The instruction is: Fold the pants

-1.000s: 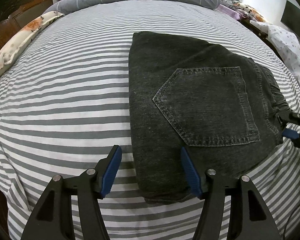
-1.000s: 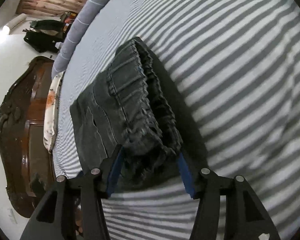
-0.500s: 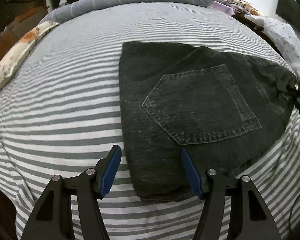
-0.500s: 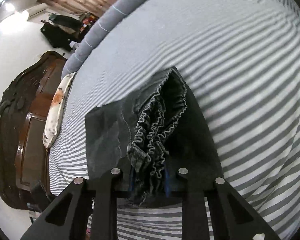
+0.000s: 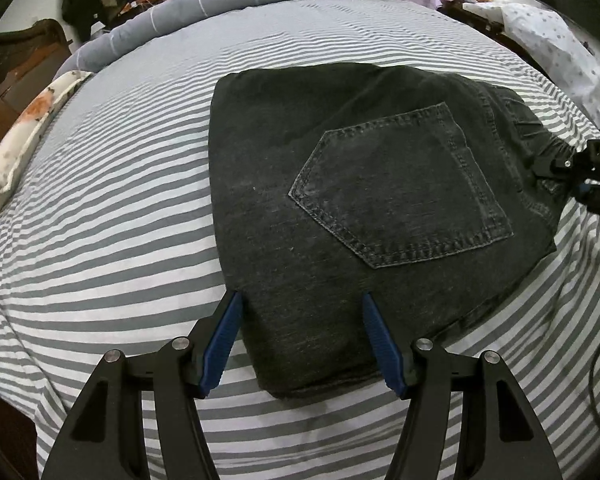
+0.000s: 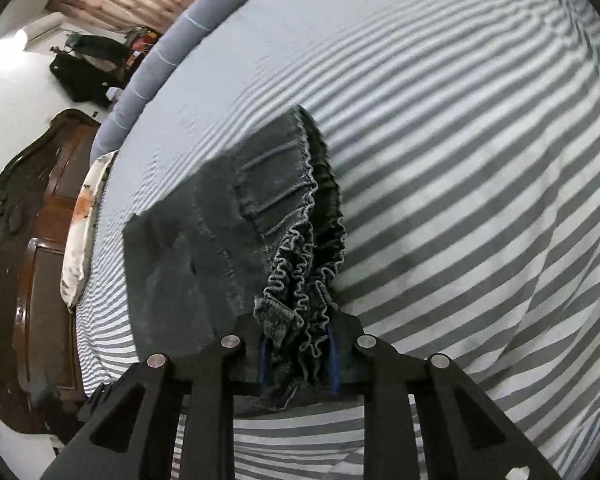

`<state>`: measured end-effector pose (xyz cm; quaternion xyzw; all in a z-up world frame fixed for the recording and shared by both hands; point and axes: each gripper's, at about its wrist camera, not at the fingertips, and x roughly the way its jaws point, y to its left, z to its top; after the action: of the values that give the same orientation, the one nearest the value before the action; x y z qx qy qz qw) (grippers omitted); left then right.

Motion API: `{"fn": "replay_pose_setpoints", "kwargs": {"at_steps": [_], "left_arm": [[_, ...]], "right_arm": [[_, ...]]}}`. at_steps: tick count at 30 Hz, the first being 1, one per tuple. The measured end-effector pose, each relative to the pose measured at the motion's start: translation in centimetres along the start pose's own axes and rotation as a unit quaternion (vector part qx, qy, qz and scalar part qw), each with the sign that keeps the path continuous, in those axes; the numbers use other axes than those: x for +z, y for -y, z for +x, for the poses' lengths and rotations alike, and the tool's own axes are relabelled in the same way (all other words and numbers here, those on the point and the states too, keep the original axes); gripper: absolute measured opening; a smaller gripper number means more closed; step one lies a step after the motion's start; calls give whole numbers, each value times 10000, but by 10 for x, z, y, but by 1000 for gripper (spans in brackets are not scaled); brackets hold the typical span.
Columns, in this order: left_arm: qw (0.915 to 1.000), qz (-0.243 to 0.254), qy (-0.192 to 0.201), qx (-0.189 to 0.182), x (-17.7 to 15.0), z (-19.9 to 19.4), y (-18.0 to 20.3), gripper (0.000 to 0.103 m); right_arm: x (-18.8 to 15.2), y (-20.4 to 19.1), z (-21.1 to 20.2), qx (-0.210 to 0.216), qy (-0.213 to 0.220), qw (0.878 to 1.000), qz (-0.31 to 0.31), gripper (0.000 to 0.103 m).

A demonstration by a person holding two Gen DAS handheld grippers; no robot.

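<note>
Folded dark grey denim pants (image 5: 340, 208) lie on the striped bed, back pocket (image 5: 400, 188) facing up. My left gripper (image 5: 302, 340) stands open over the near left corner of the folded stack, its blue pads either side of the cloth without pressing it. In the right wrist view my right gripper (image 6: 298, 354) is shut on the gathered elastic waistband (image 6: 300, 280), which bunches up between the blue pads. That same gripper (image 5: 572, 178) shows at the right edge of the left wrist view, pinching the waistband end.
The grey-and-white striped sheet (image 5: 112, 208) covers the bed. A rolled grey duvet (image 5: 236, 0) lies along the far edge, a floral pillow (image 5: 24, 132) at the left by the dark wooden headboard (image 6: 24, 260). Dotted bedding (image 5: 552, 44) sits at the far right.
My right gripper has closed on the waistband and lifted it a little. The left gripper has shifted sideways, so the pants corner now lies between its pads.
</note>
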<state>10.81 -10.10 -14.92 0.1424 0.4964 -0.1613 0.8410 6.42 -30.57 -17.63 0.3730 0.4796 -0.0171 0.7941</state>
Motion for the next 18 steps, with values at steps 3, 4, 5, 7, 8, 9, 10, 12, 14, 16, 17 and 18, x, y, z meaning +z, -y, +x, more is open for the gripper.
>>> {"fn": "replay_pose_setpoints", "kwargs": {"at_steps": [3,4,5,7,8,9,10,12,14,16,17,18], "left_arm": [[10000,-14,-24,5,0,2,-1,66],[10000,-32,-32,9,0,2,-2,66],[10000,-45,-37,18,0,2,-1,66],[10000,-33,-43,40,1,2,-2,66],[10000,-24,-40,49,2,1,-1,66],[10000,-28,-31,56,3,1,0,66],[10000,-29,-19,58,4,-1,0,66],[10000,-48,39,56,6,-5,0,66],[9999,-52,119,72,8,-11,3,66],[9997,-30,231,93,13,-16,3,66],[9996,-9,273,95,15,-17,3,66],[9994,13,318,104,18,-19,4,66]], "right_arm": [[2,0,1,-51,-64,10000,-40,29],[2,0,1,-126,-68,9999,-92,35],[3,-2,0,-212,-50,9997,-126,41],[4,-5,-3,-280,-22,9995,-165,44],[4,-5,-5,-310,-17,9994,-165,45],[4,-4,-8,-337,3,9993,-165,45],[5,-7,-13,-412,86,9989,-187,45],[6,-9,-20,-545,242,9979,-252,45],[10,-14,-31,-710,473,9957,-361,45],[14,-20,-42,-800,715,9929,-509,45],[16,-24,-45,-816,792,9919,-564,45],[18,-28,-48,-824,859,9909,-627,45]]}}
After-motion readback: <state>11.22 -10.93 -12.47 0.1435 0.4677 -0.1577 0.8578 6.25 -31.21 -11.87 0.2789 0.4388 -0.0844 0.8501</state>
